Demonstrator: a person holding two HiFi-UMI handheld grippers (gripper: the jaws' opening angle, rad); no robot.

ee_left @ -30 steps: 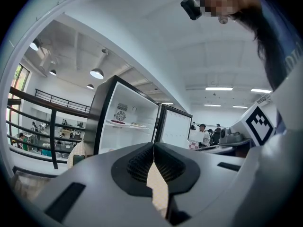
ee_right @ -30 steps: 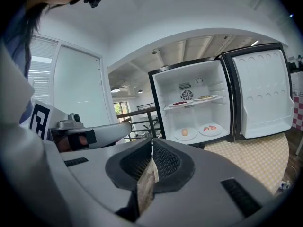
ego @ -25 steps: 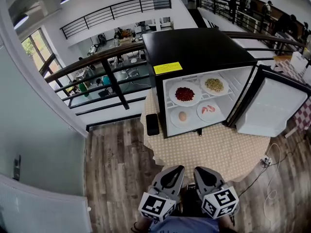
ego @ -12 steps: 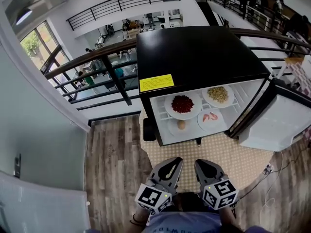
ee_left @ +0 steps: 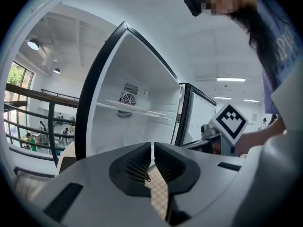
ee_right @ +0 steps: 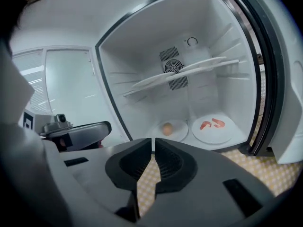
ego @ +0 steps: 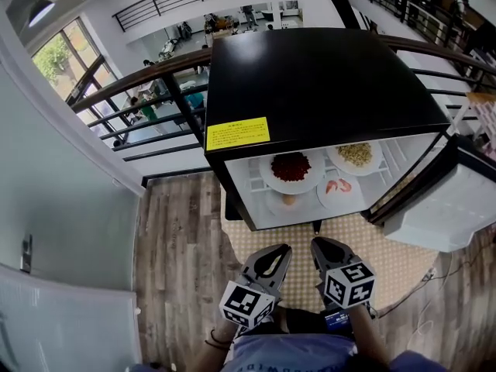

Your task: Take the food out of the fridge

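Fridge [ego: 325, 76] bears yellow label [ego: 237, 133], head view only.

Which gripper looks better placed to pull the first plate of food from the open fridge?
Probably right. The right gripper, jaws shut and empty, faces the white plate with the egg and the white plate with shrimp; the left gripper, also shut, has neither in its view.

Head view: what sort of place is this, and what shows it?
Probably a mezzanine in a large open building: a black railing overlooks a lower floor with people; a small fridge sits on a table.
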